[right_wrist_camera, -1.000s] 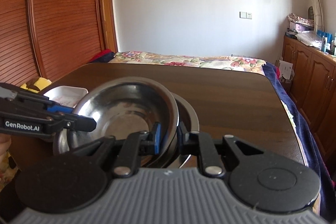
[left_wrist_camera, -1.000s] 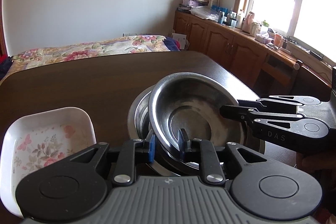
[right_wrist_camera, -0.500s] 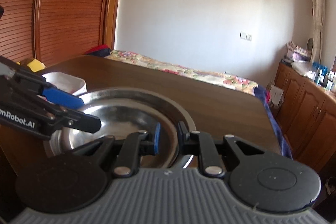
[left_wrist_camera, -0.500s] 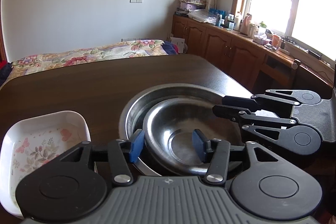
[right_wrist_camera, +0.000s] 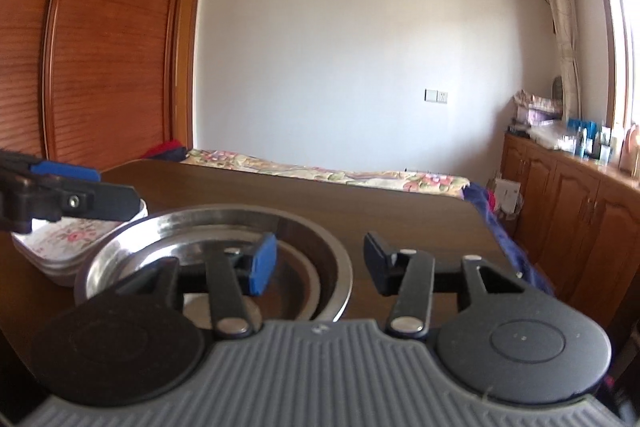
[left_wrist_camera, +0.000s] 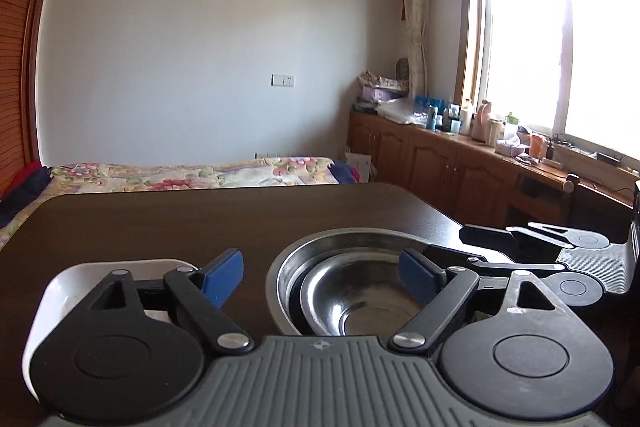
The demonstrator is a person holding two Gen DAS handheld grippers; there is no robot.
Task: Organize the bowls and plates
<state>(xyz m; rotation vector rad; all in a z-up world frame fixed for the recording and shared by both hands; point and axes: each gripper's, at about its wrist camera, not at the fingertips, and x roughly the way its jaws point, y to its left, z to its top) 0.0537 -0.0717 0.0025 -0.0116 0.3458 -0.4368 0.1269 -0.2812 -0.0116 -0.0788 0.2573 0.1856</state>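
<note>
Two steel bowls sit nested on the dark wooden table (left_wrist_camera: 200, 219): a smaller bowl (left_wrist_camera: 360, 295) lies inside a larger one (left_wrist_camera: 320, 241). My left gripper (left_wrist_camera: 320, 275) is open just behind the stack's near left side and holds nothing. My right gripper (right_wrist_camera: 320, 261) is open too, its left finger over the larger bowl (right_wrist_camera: 160, 231), and it is empty. In the left wrist view the right gripper (left_wrist_camera: 460, 243) reaches in over the bowl's right rim. A white floral dish (left_wrist_camera: 56, 287) lies left of the bowls.
The white floral dish (right_wrist_camera: 68, 239) looks like a short stack, with the left gripper (right_wrist_camera: 116, 189) hovering over it. Beyond the table are a bed (left_wrist_camera: 192, 175) and wooden cabinets (left_wrist_camera: 460, 167) with clutter under the window. A wooden wardrobe (right_wrist_camera: 100, 47) stands at the left.
Both grippers have opened and let go of the smaller steel bowl, which now rests flat inside the larger one. Both have pulled back and tilted up from the stack.
</note>
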